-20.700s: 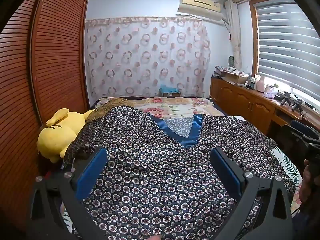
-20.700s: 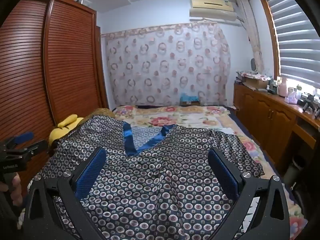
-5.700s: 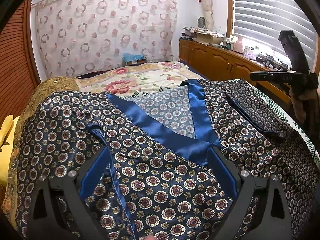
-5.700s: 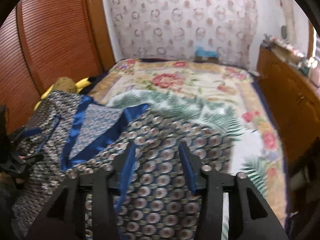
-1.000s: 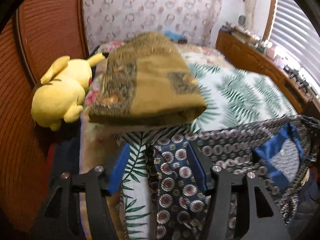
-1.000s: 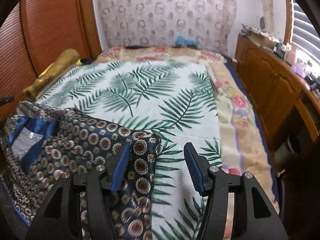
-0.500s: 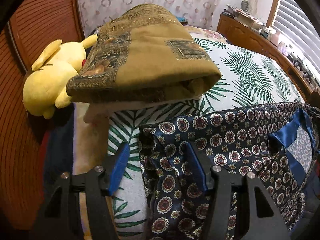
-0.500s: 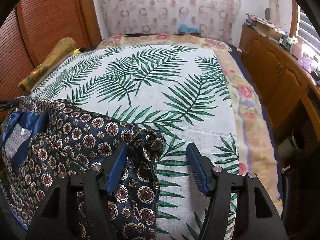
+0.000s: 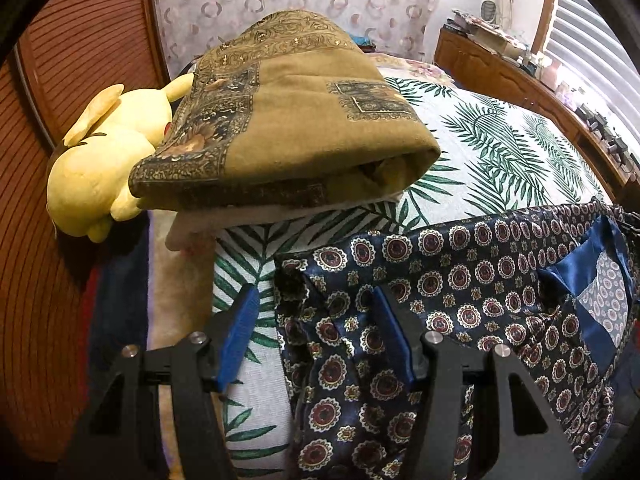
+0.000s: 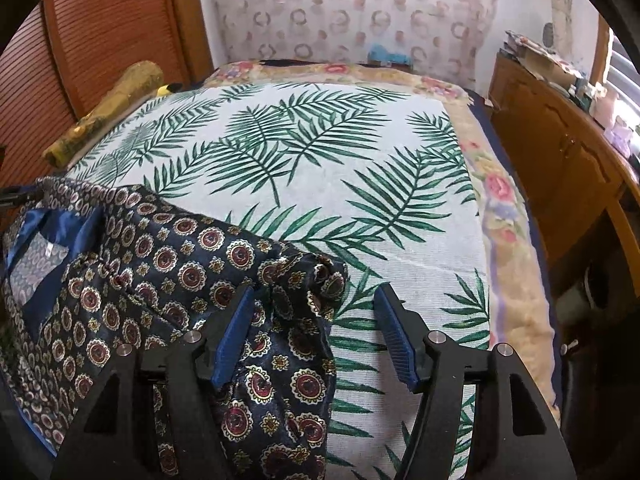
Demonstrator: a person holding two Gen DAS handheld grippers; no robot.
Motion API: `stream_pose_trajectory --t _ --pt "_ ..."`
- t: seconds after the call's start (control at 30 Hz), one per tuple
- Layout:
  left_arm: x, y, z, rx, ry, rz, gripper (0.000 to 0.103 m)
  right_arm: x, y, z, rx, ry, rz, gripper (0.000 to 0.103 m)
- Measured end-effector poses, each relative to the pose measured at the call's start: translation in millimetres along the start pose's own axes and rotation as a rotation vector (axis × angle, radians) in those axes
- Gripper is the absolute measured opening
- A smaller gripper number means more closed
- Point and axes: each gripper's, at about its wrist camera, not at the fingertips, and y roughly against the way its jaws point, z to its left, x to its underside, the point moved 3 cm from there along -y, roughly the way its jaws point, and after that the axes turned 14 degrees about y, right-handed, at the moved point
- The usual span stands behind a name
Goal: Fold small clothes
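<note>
A dark blue satin garment with round medallion print and blue collar trim lies across the near edge of the bed, in the left wrist view (image 9: 460, 292) and the right wrist view (image 10: 160, 272). My left gripper (image 9: 316, 328) is open, its jaws apart around the garment's bunched left corner. My right gripper (image 10: 316, 324) is open, its jaws apart around the bunched right corner. The cloth between the pads is loose, not pinched.
A white bedspread with green palm leaves (image 10: 320, 160) covers the bed. A folded olive-gold blanket (image 9: 288, 128) lies at the left edge, with a yellow plush toy (image 9: 100, 160) beside it. A wooden wardrobe (image 9: 60, 80) stands left, a wooden cabinet (image 10: 560, 152) right.
Both grippers have lowered the garment's corners onto the bedspread and opened a little wider. The cameras have come closer to the bed.
</note>
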Motion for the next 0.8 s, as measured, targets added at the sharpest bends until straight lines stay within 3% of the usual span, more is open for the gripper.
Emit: stream_pose_trajectory --t 0.1,0.2,0.3,0.37,0.43,0.57,0.8 --pt "-0.3 0.0 -0.3 0.0 -0.004 0.0 0.058 -1.1 -0.6 2.3 -0.007 0.012 0.001 0.063" --pt "-1.3 0.1 -2.3 0.011 -0.009 -0.002 0.051 -2.2 -0.5 6.4 -0.017 0.034 -0.001 0.051" --pt "-0.7 2.6 -7.4 0.039 -0.014 0.005 0.03 -3.5 1.0 12.6 -0.05 0.054 -0.011 0.031" --pt "0.6 5.9 -11.2 0.082 -0.018 0.016 0.003 -3.6 2.1 16.5 -0.065 0.07 -0.019 0.013" --pt "3.8 15.4 -17.1 0.095 -0.037 -0.014 0.002 -2.6 6.3 22.1 -0.106 0.082 -0.041 0.005" --pt "6.8 57.6 -29.7 0.151 -0.033 -0.13 0.001 0.3 27.4 25.8 -0.085 0.056 -0.118 0.003" --pt "-9.1 154.5 -58.2 0.26 -0.073 -0.33 0.001 -16.6 131.6 33.6 0.011 0.025 -0.36 0.002"
